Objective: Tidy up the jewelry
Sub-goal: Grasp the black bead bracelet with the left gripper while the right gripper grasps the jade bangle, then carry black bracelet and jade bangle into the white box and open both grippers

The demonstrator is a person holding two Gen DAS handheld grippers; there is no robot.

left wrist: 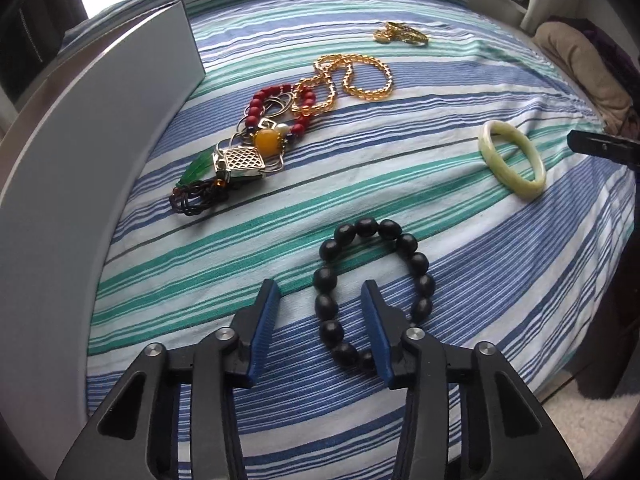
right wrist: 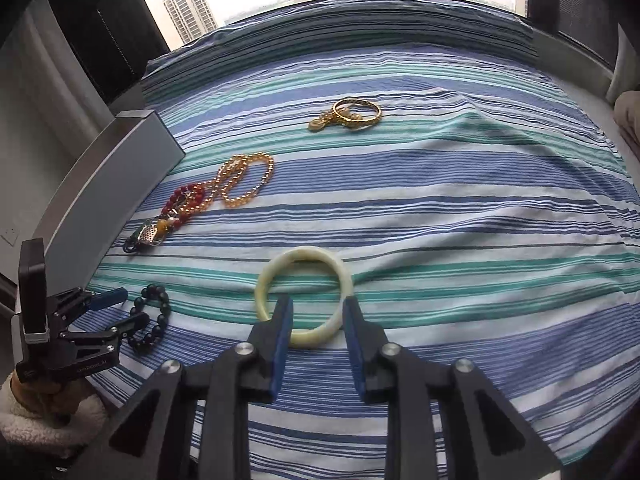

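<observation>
Pickup stage: I hold the left gripper [left wrist: 320, 300] spread, straddling one side of the black bead bracelet [left wrist: 374, 292], and the right gripper [right wrist: 316, 312] spread over the near rim of the smooth, rigid jade bangle [right wrist: 305, 294], both lying on the striped cloth [right wrist: 460, 208]. Next, I judge, each must lower and pinch; the round beads may roll, the polished bangle may slip.

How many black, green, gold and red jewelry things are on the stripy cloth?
Black bead bracelet: 1
Pale green bangle: 1
Gold pieces: 2, the bead strand and the bangle cluster
Red bead bracelet: 1, in a tangled pile whose other pieces I cannot separate
Total: 5
</observation>
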